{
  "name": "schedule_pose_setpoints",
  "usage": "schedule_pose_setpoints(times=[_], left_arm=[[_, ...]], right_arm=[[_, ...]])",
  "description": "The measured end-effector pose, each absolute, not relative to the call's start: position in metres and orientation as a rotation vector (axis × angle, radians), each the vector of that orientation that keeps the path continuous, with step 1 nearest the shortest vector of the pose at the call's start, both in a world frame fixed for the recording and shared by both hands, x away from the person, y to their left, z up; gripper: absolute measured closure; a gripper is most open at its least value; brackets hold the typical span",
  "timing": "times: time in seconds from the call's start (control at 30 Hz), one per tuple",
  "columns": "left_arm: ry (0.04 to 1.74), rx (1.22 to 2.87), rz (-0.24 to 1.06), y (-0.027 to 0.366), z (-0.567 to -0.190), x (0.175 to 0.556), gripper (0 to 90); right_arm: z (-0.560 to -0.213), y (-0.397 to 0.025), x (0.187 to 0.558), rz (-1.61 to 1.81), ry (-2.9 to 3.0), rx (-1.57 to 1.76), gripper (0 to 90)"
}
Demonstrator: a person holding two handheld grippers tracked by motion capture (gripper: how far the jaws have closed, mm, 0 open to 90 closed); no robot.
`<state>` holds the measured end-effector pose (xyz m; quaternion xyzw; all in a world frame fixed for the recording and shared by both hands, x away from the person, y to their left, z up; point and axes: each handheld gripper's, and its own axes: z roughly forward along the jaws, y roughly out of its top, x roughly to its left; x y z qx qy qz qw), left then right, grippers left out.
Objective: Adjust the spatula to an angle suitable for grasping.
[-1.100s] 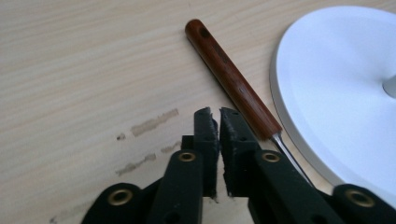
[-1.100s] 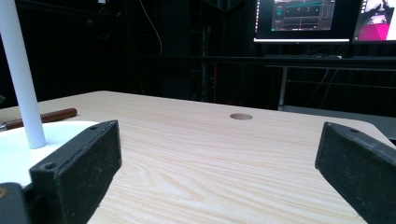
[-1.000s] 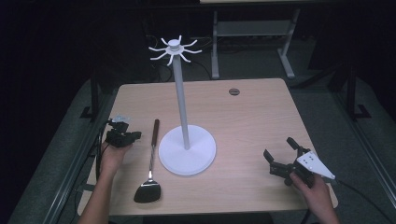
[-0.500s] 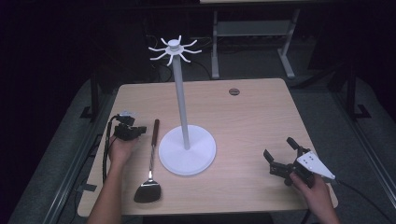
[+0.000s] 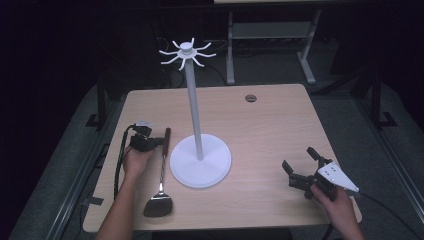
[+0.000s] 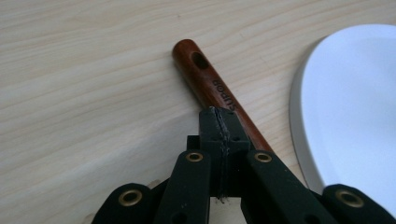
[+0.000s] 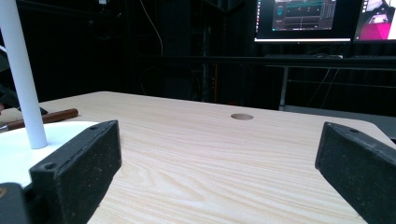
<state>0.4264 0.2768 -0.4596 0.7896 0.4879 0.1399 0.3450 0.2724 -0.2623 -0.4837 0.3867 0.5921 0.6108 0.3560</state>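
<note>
Up close, we see the spatula (image 6: 212, 88) has a reddish-brown handle with a hole; our left gripper (image 6: 218, 122), pressed together above it, hides its middle, while our right gripper (image 5: 301, 167) is spread wide.

The left gripper (image 5: 151, 143) has moved from the table's left edge in toward the spatula (image 5: 161, 176), and its jaws, now pressed together, sit over the wooden handle near its far end.
</note>
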Motion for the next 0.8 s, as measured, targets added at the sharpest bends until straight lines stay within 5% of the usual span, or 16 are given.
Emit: schedule_pose_setpoints(times=[0.8], left_arm=[[1.223,2.07,0.347,0.266,-0.443,0.413,89.7]], right_arm=[[-0.484,-0.262,0.273,1.582,1.53,1.0,0.0]])
